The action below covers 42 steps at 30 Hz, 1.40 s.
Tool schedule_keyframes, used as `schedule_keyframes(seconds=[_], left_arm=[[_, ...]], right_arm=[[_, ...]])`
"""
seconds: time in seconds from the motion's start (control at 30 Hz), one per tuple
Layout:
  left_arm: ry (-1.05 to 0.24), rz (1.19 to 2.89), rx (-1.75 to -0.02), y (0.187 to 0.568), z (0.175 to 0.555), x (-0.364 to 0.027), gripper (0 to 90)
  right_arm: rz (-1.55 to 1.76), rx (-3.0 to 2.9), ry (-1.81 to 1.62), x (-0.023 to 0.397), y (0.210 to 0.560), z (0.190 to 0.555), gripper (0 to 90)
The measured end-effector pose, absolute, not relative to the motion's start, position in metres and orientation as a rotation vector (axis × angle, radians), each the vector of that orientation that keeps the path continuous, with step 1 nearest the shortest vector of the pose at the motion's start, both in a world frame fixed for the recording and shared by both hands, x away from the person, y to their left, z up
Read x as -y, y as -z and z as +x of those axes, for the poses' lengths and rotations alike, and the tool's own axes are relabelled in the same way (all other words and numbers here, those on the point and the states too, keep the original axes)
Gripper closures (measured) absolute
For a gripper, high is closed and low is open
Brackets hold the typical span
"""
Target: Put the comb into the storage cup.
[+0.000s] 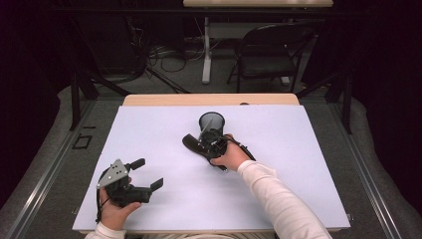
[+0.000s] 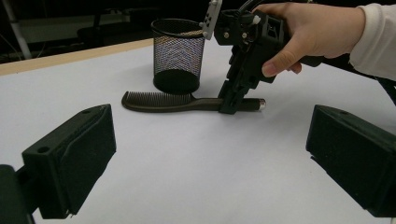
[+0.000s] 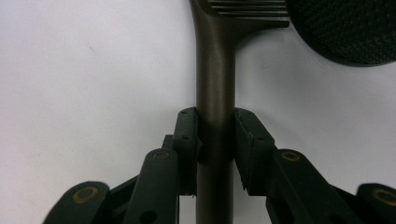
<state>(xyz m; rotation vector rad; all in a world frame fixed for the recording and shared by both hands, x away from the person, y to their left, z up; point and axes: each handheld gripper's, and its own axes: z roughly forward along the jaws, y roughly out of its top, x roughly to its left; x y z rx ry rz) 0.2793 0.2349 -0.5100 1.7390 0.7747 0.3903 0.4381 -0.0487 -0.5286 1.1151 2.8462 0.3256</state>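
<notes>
Dark-brown comb [image 2: 187,101] lay flat, just near of mesh cup [image 2: 178,55], mid-table | we saw right gripper [image 3: 215,140] clamped on its handle | left gripper [image 1: 144,173] gaped empty, near-left corner of white table [image 1: 278,189].

Cream long sleeves [image 1: 278,191] on both arms. Left gripper [image 1: 144,173]: matte black, blocky foam-faced pads, grey three-cornered plate [image 1: 113,173] on top (holes drilled through). Right gripper [image 3: 215,140]: black linkage arms, brass-toned pivot screws [image 3: 86,194].

No readable text, label, brand, number or sign appears on anything in these views.
</notes>
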Motion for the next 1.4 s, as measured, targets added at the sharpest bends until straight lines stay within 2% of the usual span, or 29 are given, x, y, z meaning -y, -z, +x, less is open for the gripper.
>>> schedule_keyframes(seconds=[1.4], left_arm=[[-0.389,1.741,-0.775,0.5107,0.2798,-0.2349,1.8]], right_arm=[[1.127,-2.854,-0.395,0.0511,0.5235,0.4329,72.9]])
